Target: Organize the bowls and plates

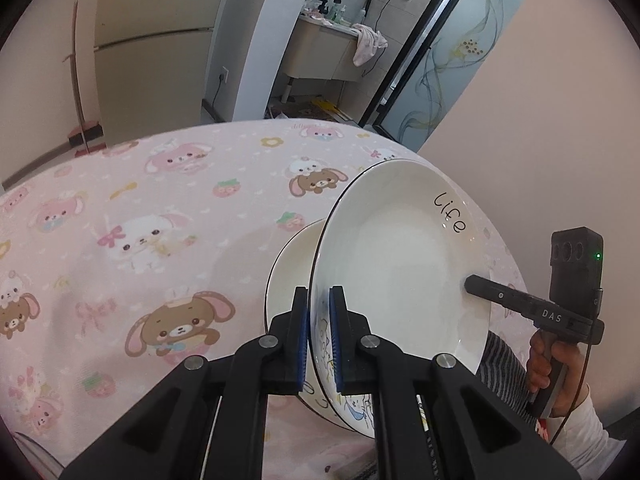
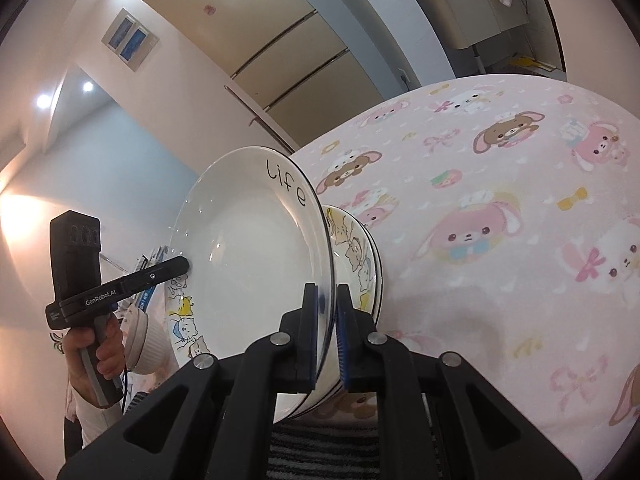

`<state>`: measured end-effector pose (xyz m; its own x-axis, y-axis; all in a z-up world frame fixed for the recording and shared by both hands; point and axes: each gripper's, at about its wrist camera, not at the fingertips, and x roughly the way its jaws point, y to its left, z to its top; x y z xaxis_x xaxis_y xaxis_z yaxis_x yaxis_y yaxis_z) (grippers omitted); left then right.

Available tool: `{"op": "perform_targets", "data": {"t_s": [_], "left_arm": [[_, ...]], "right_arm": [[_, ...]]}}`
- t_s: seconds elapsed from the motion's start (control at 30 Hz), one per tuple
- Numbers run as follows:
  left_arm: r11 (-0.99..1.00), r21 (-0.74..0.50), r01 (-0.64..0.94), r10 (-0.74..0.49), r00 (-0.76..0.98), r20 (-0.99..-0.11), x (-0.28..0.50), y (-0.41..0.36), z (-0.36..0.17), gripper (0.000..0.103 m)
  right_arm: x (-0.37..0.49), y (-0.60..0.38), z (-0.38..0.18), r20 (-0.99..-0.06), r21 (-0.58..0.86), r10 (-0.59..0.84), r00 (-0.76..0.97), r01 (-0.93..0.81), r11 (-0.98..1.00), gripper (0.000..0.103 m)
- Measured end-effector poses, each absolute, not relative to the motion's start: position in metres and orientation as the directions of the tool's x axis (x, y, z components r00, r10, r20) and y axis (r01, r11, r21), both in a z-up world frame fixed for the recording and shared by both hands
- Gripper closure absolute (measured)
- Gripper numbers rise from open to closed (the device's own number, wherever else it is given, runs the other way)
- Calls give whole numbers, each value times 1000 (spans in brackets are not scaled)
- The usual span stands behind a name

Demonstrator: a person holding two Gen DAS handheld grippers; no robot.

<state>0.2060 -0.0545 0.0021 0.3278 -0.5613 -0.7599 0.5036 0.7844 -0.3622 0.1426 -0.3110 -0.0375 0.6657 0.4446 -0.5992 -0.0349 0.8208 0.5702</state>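
Observation:
A white plate marked "life" [image 1: 404,264] is held between my two grippers, just above a stack of plates with cartoon prints [image 1: 294,264] on the table. My left gripper [image 1: 319,312] is shut on the plate's near rim. My right gripper [image 2: 328,316] is shut on the opposite rim of the same plate [image 2: 252,256]; it also shows in the left wrist view [image 1: 470,282] at the plate's right edge. The cartoon plates [image 2: 356,256] lie right under the held plate. The left gripper shows in the right wrist view [image 2: 184,266] on the plate's left rim.
The table has a pink cloth with bunny and bear prints [image 1: 160,220]. A ribbed white bowl [image 2: 142,340] sits at the lower left behind the plate in the right wrist view. A striped cloth [image 2: 320,452] lies at the near edge. A fridge [image 2: 256,40] and a washroom doorway [image 1: 332,40] stand beyond.

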Motion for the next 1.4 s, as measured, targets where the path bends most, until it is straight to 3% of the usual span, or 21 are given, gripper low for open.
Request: {"op": "perform_targets", "data": {"t_s": [0.5, 0.63, 1.1, 1.4], "left_arm": [[798, -348, 492, -536, 315, -784, 212, -55, -21, 94], [804, -330, 495, -521, 318, -792, 213, -56, -24, 94], [836, -235, 496, -442, 354, -824, 211, -61, -33, 89], [841, -192, 505, -414, 373, -831, 208, -67, -36, 87]], "right_arm": [[149, -287, -38, -709, 380, 309, 634, -26, 925, 88], [148, -290, -42, -709, 394, 328, 624, -35, 918, 88], [146, -250, -34, -761, 105, 140, 634, -93, 990, 81], [143, -233, -30, -748, -90, 4, 664, -108, 990, 78]]}}
